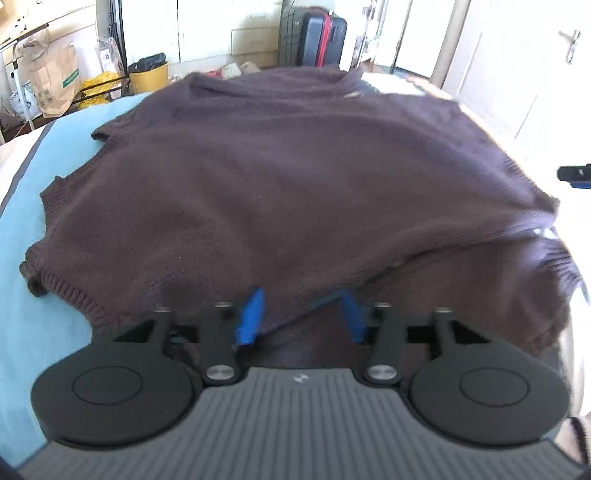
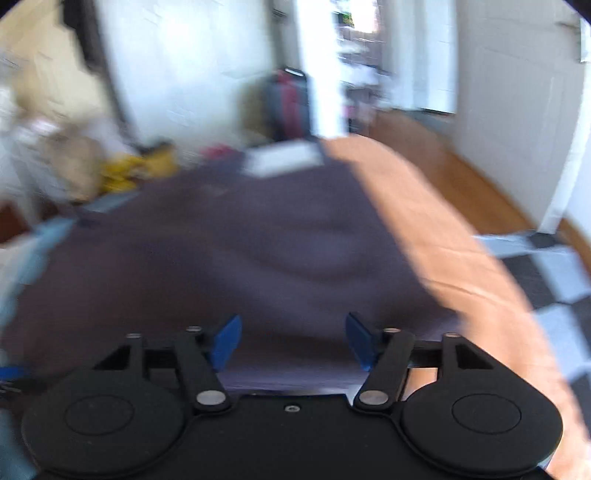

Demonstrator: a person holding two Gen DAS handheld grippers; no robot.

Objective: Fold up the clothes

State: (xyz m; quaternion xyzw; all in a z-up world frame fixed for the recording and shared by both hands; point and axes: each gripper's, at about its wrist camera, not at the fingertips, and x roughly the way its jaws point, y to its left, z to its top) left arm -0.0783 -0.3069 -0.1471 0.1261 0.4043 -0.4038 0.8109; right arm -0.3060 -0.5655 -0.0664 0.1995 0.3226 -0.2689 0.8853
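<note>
Blue pads tip both pairs of jaws, and both pairs stand apart with nothing pinched between them. On the left gripper [image 1: 301, 314], the pads sit at the near edge of a dark brown knitted sweater [image 1: 280, 184], whose folded-over top layer drapes just ahead of them; the cloth lies between and beyond the pads but is not pressed by either. The right gripper [image 2: 291, 341] hangs over the same sweater [image 2: 229, 251] in a heavily blurred view, its jaws likewise parted above the fabric. The sweater is spread across a bed, its ribbed hem and one cuff resting on a light blue sheet [image 1: 22, 258] on one side and an orange cover [image 2: 436, 229] on the other. A sliver of the other gripper's blue and black finger shows at the left wrist view's far right edge. Past the bed stand a yellow bin [image 1: 149, 75], paper bags [image 1: 51, 79] and a dark suitcase [image 1: 314, 35] with a red strap, by white cupboards. Wooden floor [image 2: 465, 184] and a black-and-white checked mat [image 2: 554, 273] show beside the bed.
</note>
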